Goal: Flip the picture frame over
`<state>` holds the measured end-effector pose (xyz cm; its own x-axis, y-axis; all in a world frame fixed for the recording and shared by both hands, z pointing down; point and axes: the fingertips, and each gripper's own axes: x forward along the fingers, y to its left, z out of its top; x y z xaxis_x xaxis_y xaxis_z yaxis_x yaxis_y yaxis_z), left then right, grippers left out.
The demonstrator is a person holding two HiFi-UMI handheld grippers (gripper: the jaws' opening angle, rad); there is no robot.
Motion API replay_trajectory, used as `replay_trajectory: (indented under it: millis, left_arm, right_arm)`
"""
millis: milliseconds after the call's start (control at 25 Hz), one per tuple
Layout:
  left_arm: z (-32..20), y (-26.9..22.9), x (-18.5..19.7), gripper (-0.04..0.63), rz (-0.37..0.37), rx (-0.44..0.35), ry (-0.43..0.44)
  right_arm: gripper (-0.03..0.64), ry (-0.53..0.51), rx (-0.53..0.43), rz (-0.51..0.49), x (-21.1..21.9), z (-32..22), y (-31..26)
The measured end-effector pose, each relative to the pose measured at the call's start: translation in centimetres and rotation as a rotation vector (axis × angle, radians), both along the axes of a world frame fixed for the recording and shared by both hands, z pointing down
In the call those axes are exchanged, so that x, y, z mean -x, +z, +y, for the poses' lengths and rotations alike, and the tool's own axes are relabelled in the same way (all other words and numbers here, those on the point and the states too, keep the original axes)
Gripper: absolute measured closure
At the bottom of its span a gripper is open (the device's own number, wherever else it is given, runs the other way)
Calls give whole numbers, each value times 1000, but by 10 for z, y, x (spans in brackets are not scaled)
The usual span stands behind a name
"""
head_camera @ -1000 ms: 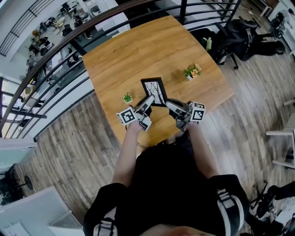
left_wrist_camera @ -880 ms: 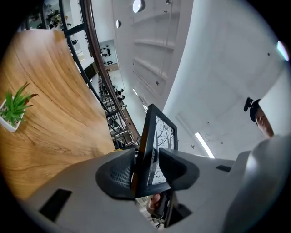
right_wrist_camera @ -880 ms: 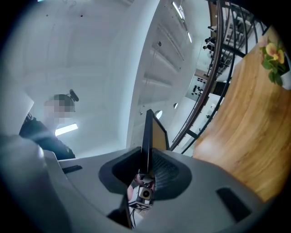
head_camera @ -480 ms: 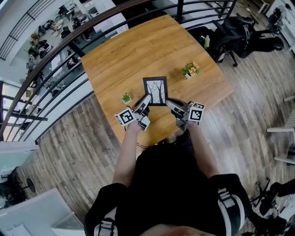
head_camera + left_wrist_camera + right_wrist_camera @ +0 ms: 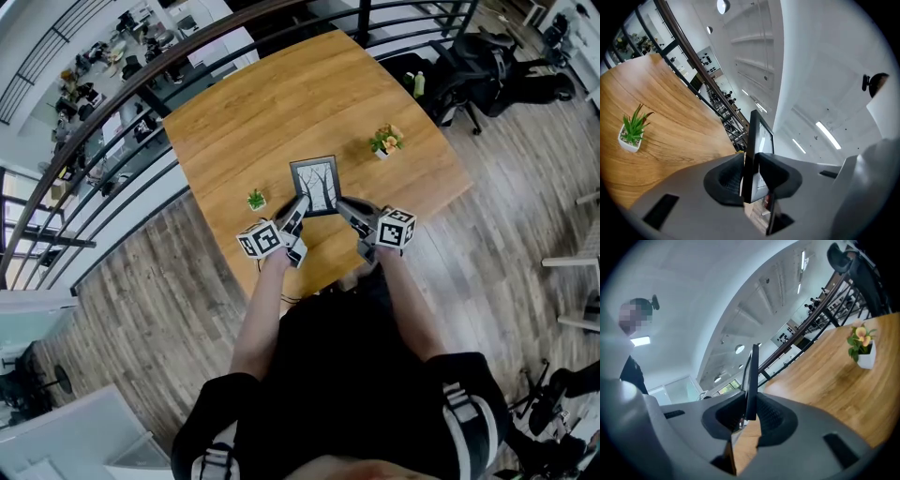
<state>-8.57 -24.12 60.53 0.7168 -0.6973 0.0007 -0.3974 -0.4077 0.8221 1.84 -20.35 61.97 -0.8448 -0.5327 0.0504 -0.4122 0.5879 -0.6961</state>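
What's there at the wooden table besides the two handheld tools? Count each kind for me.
Picture frame: 1
Potted plants: 2, the green plant and the flowering plant
Total: 3

No words, numbers or brand names can be read. Only black-and-white square code patterns are shown on the white cubes [image 5: 260,239] of the left gripper [image 5: 300,203] and the right gripper [image 5: 341,204].

The wooden bench [image 5: 281,103] stands on a plank floor [image 5: 141,309]. Two small plants in white pots stand on it, well apart: a green plant [image 5: 256,199] at the left and a flowering plant [image 5: 386,142] near the right edge.
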Motion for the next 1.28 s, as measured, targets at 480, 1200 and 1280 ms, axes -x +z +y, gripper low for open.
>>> replay_trajectory:
  millis: [480,1200,1280]
  left_arm:
    - [5,14,-18,482,-214,-6,5]
    - [-4,90,-32,482,-382,181,-44]
    - [-4,100,-34,482,-395,202,-38]
  right_arm:
    - [528,119,45,271,-10,1,39]
    - [529,90,181,436,-26,-11,104]
    - [529,81,208,435,-29,-12,115]
